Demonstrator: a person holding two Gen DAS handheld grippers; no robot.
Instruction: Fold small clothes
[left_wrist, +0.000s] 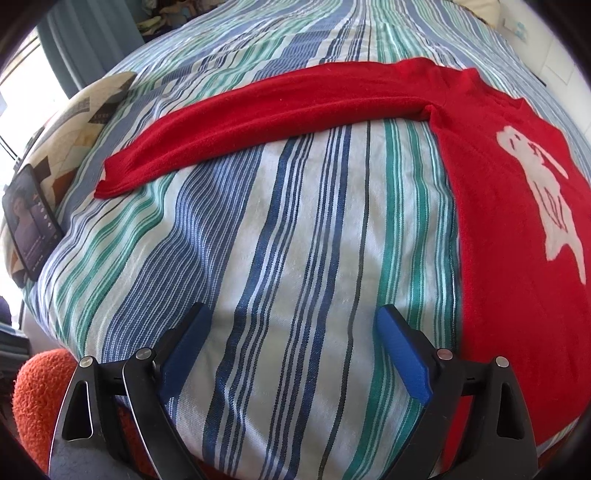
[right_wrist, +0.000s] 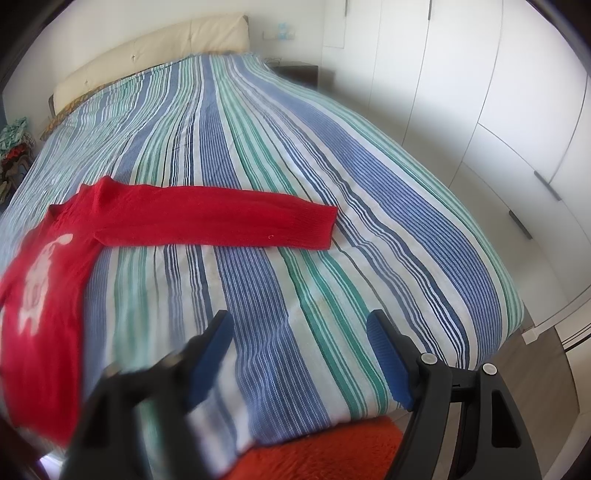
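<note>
Our left gripper (left_wrist: 291, 314) hangs with its blue pads spread wide and nothing between them, only striped bedspread (left_wrist: 295, 229) below. Our right gripper (right_wrist: 299, 321) is likewise spread and empty over the same cover; its left finger shows blurred.

The red sweater (left_wrist: 509, 229) lies flat on the bed, face up with a white animal figure (left_wrist: 543, 195) on the chest. From the left wrist view its body sits just right of the gripper, and one sleeve (left_wrist: 258, 122) runs straight out leftward across the stripes, well ahead of the pads. From the right wrist view the other sleeve (right_wrist: 221, 218) stretches rightward, its cuff ending well short of the bed's right edge.

Bare striped cover lies between each gripper and its sleeve, and more beyond toward the cream headboard (right_wrist: 155, 51). A phone (left_wrist: 31, 218) leans on a patterned pillow (left_wrist: 74, 125) at the left edge. White wardrobe doors (right_wrist: 498, 110) stand beyond the bed's right side. Orange shaggy fabric (right_wrist: 325, 450) shows at the near edge.

We see no containers.
</note>
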